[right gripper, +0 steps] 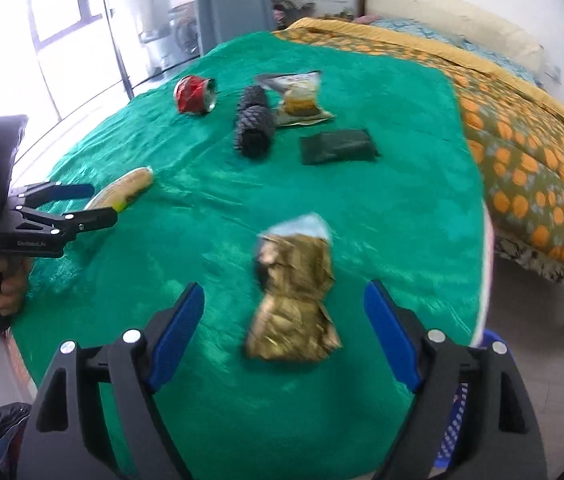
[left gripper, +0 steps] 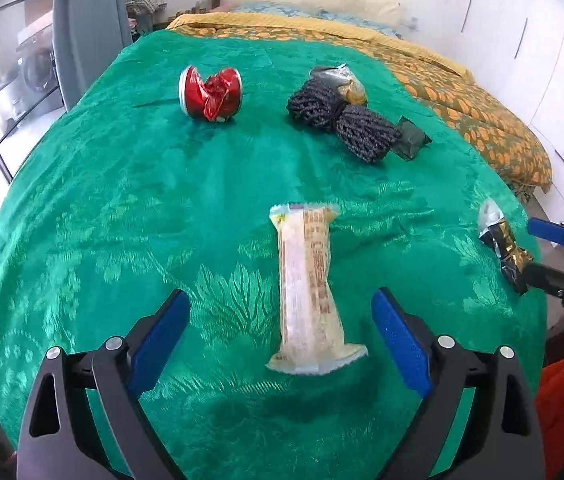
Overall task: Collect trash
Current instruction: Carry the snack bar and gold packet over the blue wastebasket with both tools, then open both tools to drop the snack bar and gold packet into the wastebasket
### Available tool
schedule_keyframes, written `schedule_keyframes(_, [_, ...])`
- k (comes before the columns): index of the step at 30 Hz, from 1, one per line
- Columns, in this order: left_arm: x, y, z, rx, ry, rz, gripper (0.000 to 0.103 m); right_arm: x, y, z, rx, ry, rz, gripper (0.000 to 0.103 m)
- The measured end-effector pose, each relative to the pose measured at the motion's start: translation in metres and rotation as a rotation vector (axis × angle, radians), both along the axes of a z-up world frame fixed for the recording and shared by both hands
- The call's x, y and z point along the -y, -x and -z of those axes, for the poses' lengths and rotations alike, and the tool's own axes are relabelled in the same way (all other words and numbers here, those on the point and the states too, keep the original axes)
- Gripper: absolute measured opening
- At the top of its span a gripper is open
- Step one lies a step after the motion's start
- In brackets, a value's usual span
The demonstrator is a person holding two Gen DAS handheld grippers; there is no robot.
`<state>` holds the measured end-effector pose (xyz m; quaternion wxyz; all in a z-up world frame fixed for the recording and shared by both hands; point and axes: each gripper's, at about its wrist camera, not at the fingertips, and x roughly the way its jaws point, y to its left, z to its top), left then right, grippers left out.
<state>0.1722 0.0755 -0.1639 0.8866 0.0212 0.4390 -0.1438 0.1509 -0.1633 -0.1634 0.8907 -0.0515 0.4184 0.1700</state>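
Looking through the left wrist view, I see my left tool [left gripper: 280, 332] spread wide, its blue pads either side of a long cream snack wrapper [left gripper: 308, 292] in the lower middle of the frame, touching nothing. The wrapper lies on the green table [left gripper: 122, 208]. In the upper left sits a crushed red can [left gripper: 210, 94]; upper middle holds a dark rope bundle [left gripper: 342, 116]. At the right edge a gold and black wrapper [left gripper: 504, 248] lies beside the other tool.

In the right wrist view, my right tool [right gripper: 284, 320] is released too, pads apart around the crumpled gold and black wrapper in the lower middle, which looks blurred. A dark green packet [right gripper: 338, 146] lies in the upper middle.
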Motion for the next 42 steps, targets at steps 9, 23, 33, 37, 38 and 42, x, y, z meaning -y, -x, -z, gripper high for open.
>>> schedule_keyframes(9, [0.017,-0.014,0.003,-0.049,-0.081,0.003,0.057,-0.001,-0.034,0.019,-0.133,0.007,0.039,0.044])
schedule_keyframes(23, [0.062,0.006,-0.037,-0.012,0.112,0.075,0.018,0.098,0.005,-0.028,-0.048,-0.199,0.156,0.044])
schedule_keyframes(33, [0.235,0.034,-0.050,-0.048,0.165,0.346,0.018,0.234,0.022,-0.006,-0.051,-0.080,0.410,0.044])
schedule_keyframes(37, [0.307,0.045,-0.037,-0.072,0.152,0.425,0.018,0.277,0.026,0.016,-0.075,-0.106,0.499,0.044])
schedule_keyframes(38, [0.320,0.047,-0.032,-0.078,0.147,0.438,0.018,0.289,0.028,0.021,-0.083,-0.127,0.520,0.044])
schedule_keyframes(42, [0.375,0.050,-0.008,-0.103,0.111,0.478,0.018,0.315,0.031,0.036,-0.106,-0.160,0.566,0.044])
